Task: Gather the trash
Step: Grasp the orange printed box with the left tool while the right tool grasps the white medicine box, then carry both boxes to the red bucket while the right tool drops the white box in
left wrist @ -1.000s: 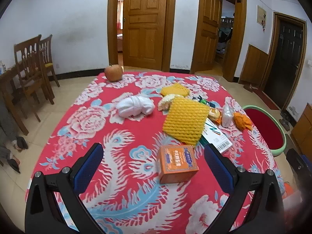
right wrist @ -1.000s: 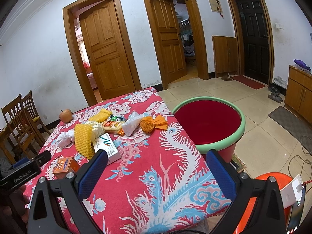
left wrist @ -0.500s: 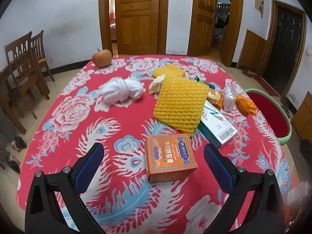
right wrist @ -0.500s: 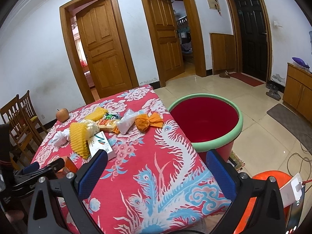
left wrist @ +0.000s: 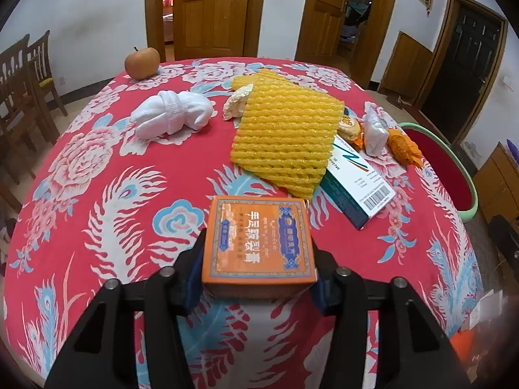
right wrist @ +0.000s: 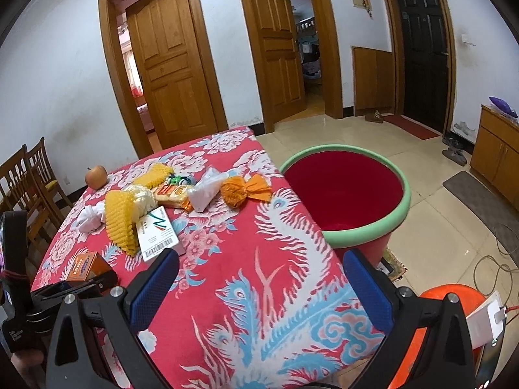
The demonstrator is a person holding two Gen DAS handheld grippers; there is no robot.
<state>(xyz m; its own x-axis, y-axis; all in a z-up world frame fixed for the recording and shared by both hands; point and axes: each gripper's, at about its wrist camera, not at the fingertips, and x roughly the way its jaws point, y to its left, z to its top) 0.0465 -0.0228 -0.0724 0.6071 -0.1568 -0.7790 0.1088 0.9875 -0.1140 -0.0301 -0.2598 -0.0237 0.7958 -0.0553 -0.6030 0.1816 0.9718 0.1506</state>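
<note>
While the left gripper (left wrist: 258, 278) sits low over the near edge of the table (left wrist: 136, 175), its two blue-padded jaws are closed against the left and right sides of the orange box (left wrist: 259, 246), which fills the gap between them and lies flat on the red floral tablecloth with its printed top facing up. The right gripper (right wrist: 259, 291) hangs above the table's near right part with its jaws spread wide and nothing between them; the trash lies well ahead of it and to its left.

Beyond the orange box there is one large yellow foam net (left wrist: 285, 136), draped partly over one long white carton (left wrist: 353, 181) with a barcode. A second, smaller yellow foam net (right wrist: 154, 175) lies further back, next to one pale crumpled wrapper (left wrist: 238, 102). To the right lie one orange snack packet (right wrist: 173, 194), one clear plastic bag (left wrist: 374, 131) and one orange mesh bundle (left wrist: 402, 144), side by side. One small green item (right wrist: 180, 180) shows only in the right wrist view, too small to identify. One white rolled cloth (left wrist: 173, 113) lies left of the nets, and one apple (left wrist: 142, 63) stands at the far left corner. One red bin (right wrist: 343, 194) with a green rim stands on the floor just beside the table's right edge. Two wooden chairs (left wrist: 22, 87) stand against the wall on the left.
</note>
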